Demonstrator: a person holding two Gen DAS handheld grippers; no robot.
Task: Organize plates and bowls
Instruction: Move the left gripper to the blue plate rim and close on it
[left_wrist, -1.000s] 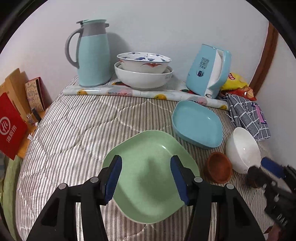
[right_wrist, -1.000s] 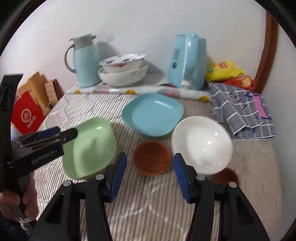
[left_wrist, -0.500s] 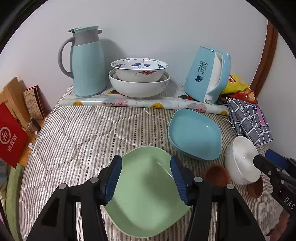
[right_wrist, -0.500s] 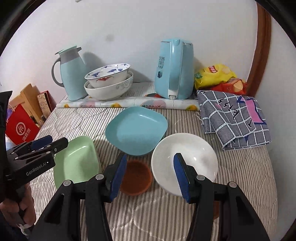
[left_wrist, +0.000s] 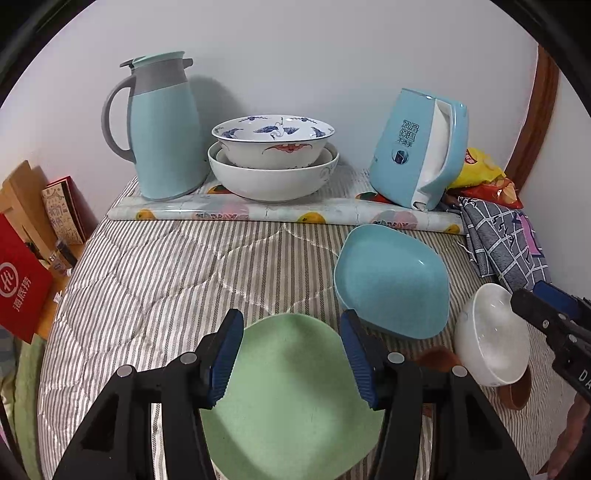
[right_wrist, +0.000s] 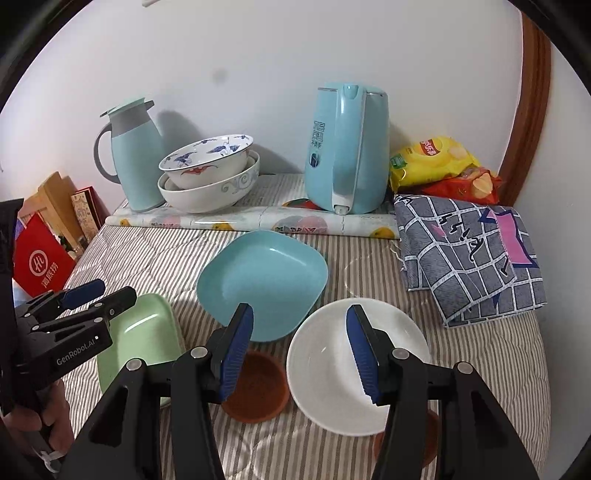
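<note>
A green square plate (left_wrist: 291, 398) lies on the striped cloth under my open left gripper (left_wrist: 291, 358); it also shows in the right wrist view (right_wrist: 144, 336). A blue square plate (left_wrist: 391, 280) (right_wrist: 264, 280) lies behind it to the right. A white bowl (right_wrist: 354, 369) (left_wrist: 491, 339) sits under my open right gripper (right_wrist: 299, 354), whose right finger (right_wrist: 364, 358) hangs over the bowl. A small brown bowl (right_wrist: 256, 386) lies between green plate and white bowl; another brown bowl (right_wrist: 424, 443) peeks from behind the white one. Both grippers are empty.
At the back stand a blue thermos jug (left_wrist: 162, 129), two stacked patterned bowls (left_wrist: 273, 158), a blue electric kettle (right_wrist: 347, 155) and a rolled mat (left_wrist: 280, 214). Snack bags (right_wrist: 439, 166) and a checked cloth (right_wrist: 469, 254) lie right. Red box (left_wrist: 18, 284) at left edge.
Both grippers have pulled back and up from the dishes. The right gripper has shifted from over the brown bowl towards the white bowl. Nothing has been grasped.
</note>
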